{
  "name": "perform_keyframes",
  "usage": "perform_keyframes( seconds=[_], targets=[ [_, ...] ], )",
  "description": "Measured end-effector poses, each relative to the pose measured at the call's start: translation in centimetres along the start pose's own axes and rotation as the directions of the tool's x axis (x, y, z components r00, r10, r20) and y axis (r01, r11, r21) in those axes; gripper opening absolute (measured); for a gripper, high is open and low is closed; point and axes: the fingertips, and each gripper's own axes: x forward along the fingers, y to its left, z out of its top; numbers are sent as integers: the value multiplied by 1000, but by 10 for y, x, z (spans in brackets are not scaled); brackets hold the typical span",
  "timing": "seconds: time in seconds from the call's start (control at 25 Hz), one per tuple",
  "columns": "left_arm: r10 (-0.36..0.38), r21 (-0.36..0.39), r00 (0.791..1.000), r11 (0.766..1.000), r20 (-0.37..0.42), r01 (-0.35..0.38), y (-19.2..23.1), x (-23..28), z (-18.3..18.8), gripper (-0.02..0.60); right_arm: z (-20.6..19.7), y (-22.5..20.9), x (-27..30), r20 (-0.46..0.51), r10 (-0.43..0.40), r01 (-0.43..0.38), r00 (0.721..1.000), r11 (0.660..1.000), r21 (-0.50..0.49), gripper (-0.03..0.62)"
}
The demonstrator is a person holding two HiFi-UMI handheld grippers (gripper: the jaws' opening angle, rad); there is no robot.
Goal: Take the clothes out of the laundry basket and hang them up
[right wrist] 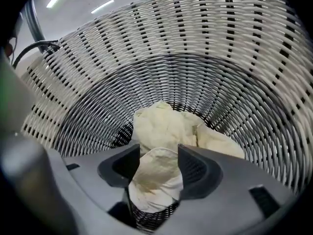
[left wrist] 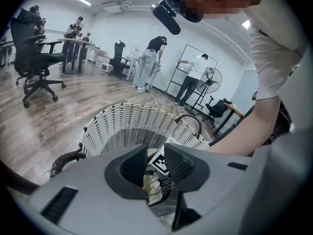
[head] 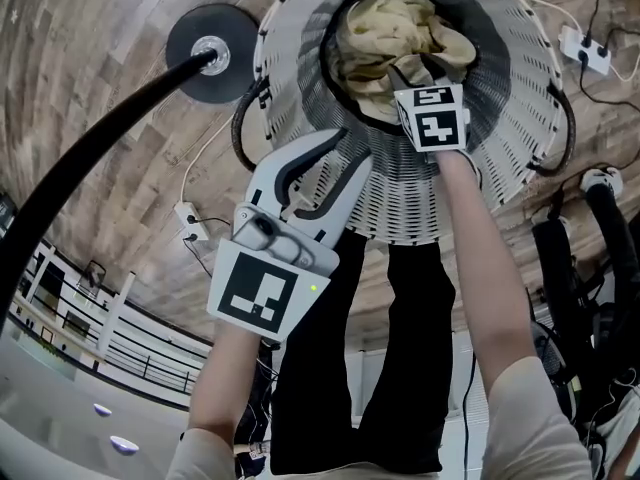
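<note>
A white woven laundry basket (head: 520, 98) stands on the wood floor with cream clothes (head: 395, 28) crumpled at its bottom. My right gripper (head: 415, 86) reaches down inside it, its marker cube uppermost. In the right gripper view the right gripper (right wrist: 159, 153) has its jaws wide, and a fold of the cream clothes (right wrist: 166, 126) lies between them. My left gripper (head: 352, 148) hovers open and empty over the basket's near rim. In the left gripper view the left gripper (left wrist: 155, 151) points at the basket (left wrist: 122, 121).
A black round stand base (head: 210, 53) with a curved pole sits left of the basket. Power strips (head: 190, 223) (head: 585, 50) and cables lie on the floor. An office chair (left wrist: 34, 58) stands at the left, and people work at a garment rack (left wrist: 195, 72) farther back.
</note>
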Motion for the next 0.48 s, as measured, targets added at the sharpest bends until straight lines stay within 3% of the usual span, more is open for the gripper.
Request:
perform_keyframes(
  seconds=[0.48],
  targets=[
    [-20,12,1000,1000,-1,20,-2,-1,-2,109,-5,5,15,-63,9,-12,998,999,-49,226]
  ],
)
